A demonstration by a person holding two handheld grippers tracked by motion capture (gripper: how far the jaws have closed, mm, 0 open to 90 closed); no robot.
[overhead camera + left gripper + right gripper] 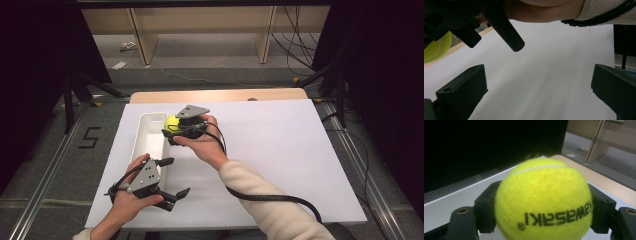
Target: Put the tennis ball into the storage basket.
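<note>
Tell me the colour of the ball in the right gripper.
Yellow-green, with black lettering; the ball shows best in the right gripper view.

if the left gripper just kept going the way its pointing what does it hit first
Probably the right forearm: the open left gripper points across the white sheet toward it, with nothing between. Depth is unclear, so it might pass beneath the raised arm.

Left gripper [175, 176] fingers spread; right gripper [170, 134] fingers clamped.

Yellow tennis ball [543, 201], black lettering; white tray [148, 137].
</note>
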